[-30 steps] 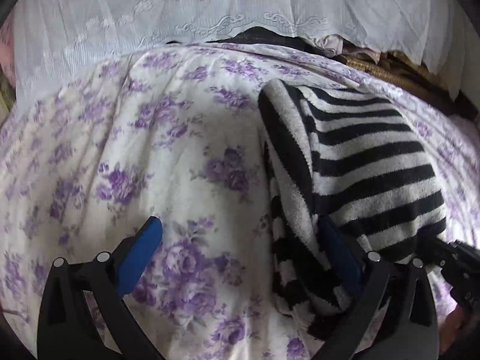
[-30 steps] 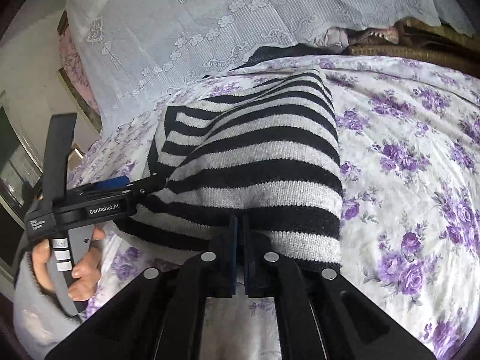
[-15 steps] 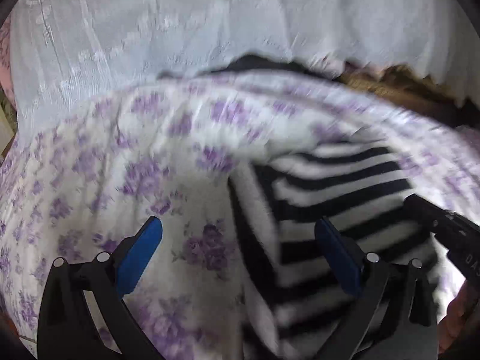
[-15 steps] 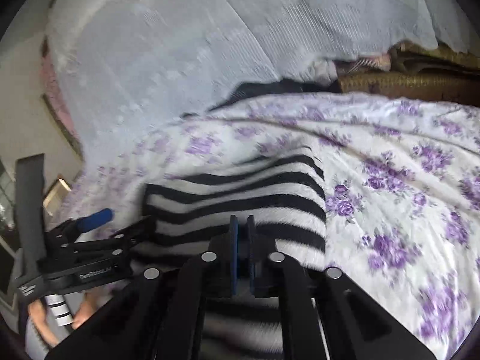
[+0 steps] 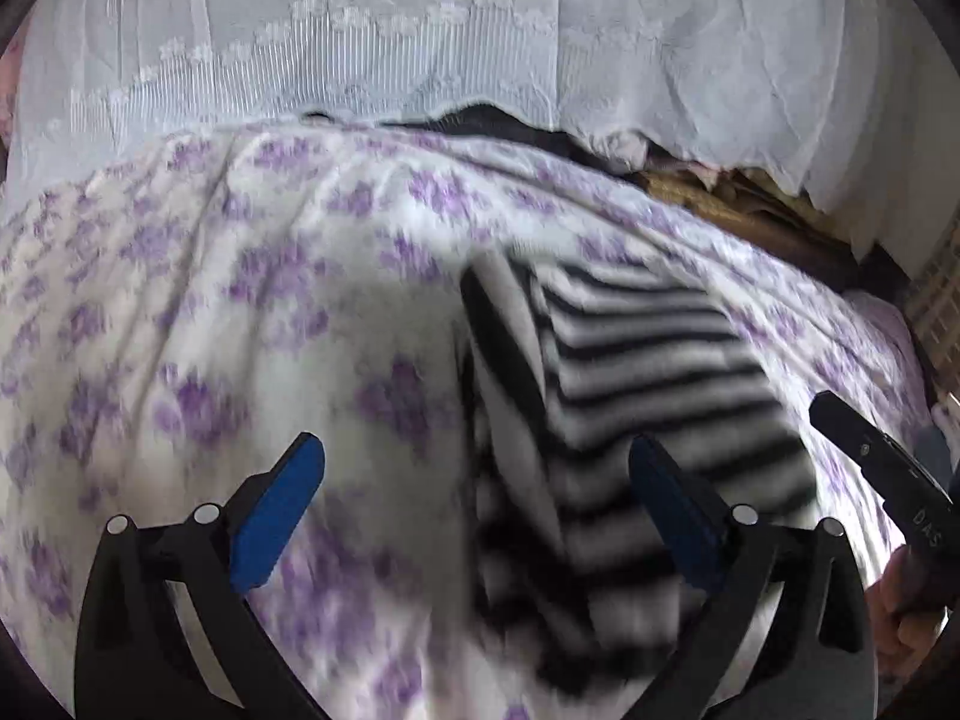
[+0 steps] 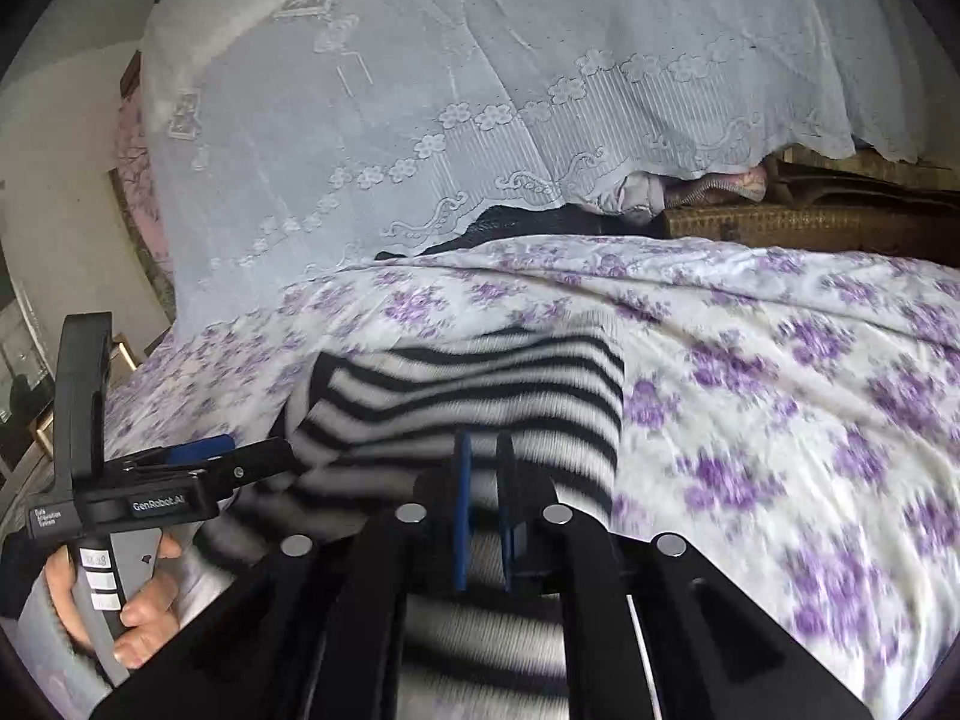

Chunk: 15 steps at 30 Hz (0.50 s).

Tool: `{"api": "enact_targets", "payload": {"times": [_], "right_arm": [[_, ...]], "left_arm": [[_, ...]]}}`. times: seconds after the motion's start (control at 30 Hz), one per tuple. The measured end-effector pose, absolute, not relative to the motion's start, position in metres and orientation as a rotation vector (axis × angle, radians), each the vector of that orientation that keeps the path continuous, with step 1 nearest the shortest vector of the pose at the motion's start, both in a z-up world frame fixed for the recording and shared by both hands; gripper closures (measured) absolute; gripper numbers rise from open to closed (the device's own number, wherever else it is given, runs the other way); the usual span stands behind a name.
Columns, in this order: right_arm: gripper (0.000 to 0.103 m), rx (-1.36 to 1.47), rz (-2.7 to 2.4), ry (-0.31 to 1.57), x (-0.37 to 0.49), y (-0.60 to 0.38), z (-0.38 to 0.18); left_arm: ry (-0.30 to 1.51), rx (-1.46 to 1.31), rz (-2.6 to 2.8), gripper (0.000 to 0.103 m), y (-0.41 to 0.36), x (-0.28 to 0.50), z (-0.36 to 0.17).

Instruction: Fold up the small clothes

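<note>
The striped sweater (image 5: 648,396) lies folded on the bed's flowered sheet (image 5: 240,312), just ahead of both tools. The left hand-held gripper (image 5: 474,516) stands wide open, its right blue finger over the sweater's near left edge, the other over bare sheet. The right hand-held gripper (image 6: 483,510) has its fingers slightly parted, with a narrow gap between the pads and striped knit showing through it. Beyond the bed hangs a white lace curtain (image 6: 480,90).
</note>
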State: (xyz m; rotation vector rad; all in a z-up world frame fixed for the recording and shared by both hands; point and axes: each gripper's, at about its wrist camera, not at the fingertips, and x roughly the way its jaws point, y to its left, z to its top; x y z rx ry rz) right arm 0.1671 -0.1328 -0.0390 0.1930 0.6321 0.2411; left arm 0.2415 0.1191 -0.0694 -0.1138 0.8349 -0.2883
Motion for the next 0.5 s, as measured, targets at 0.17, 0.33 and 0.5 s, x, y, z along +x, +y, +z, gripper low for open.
{"api": "enact_targets", "payload": {"times": [0.17,0.33,0.5], "right_arm": [[0.085,0.2,0.245,0.675,0.169,-0.136,-0.06],[0.082,0.222,0.207,0.604,0.149,-0.142,-0.046],[0.062,0.202,0.193,0.693,0.151,-0.142,-0.067]], "left_arm": [[0.922,-0.107,-0.271,0.004,0.112,0.248,-0.092],[0.839,-0.089,-0.227,0.004,0.11,0.223,-0.079],[0.8,-0.026,-0.188,0.004,0.107,0.202,-0.079]]}}
